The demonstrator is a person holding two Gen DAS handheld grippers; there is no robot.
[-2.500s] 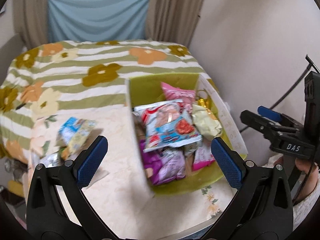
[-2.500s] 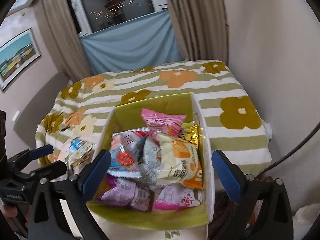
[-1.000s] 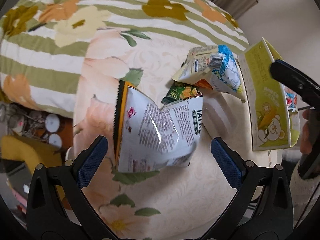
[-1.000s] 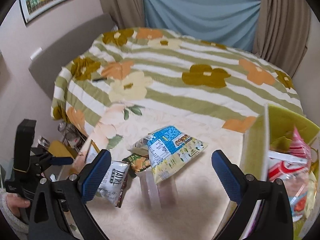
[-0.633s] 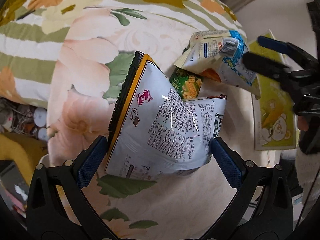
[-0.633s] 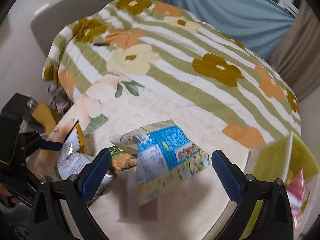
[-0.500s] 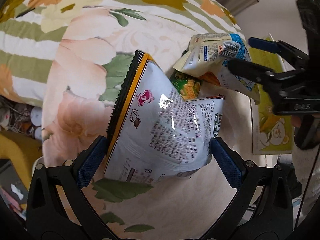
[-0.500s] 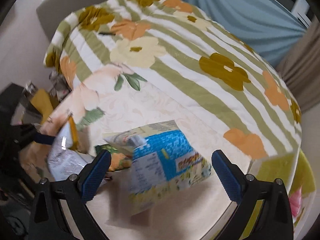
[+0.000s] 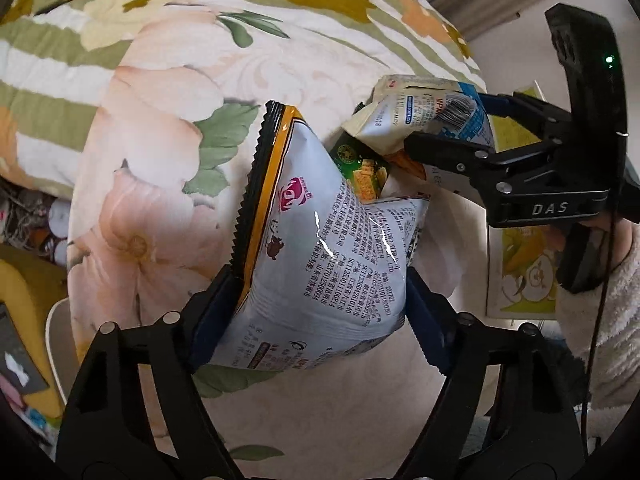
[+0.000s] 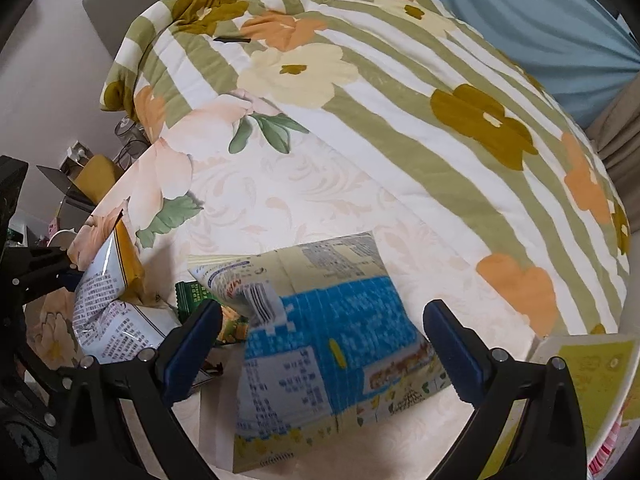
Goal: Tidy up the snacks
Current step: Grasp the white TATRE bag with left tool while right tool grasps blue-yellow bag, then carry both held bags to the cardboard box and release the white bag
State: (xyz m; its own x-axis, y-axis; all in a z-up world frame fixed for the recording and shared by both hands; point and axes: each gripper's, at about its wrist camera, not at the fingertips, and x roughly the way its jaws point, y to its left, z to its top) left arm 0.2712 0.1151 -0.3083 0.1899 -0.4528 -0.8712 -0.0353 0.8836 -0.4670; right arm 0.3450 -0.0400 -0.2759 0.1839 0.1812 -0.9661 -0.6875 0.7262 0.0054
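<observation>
My left gripper (image 9: 320, 312) is shut on a white chip bag with a yellow and black edge (image 9: 320, 248), its pads pressing both sides; the bag also shows in the right wrist view (image 10: 108, 300). My right gripper (image 10: 320, 344) is open, its fingers on either side of a blue and cream snack bag (image 10: 320, 340) lying on the cloth; that bag also shows in the left wrist view (image 9: 424, 116). A small green packet (image 9: 360, 164) lies between the two bags. The yellow-green snack box (image 10: 592, 364) stands at the right.
The snacks lie on a cream floral cloth (image 10: 280, 200) over a green-striped flowered bedspread (image 10: 400, 92). Clutter and a yellow object (image 9: 20, 300) sit on the floor past the bed's left edge. A blue curtain (image 10: 540, 8) hangs at the back.
Both grippers swung from the box to the loose snacks. My left gripper closed on the white chip bag. My right gripper moved down around the blue bag, still open.
</observation>
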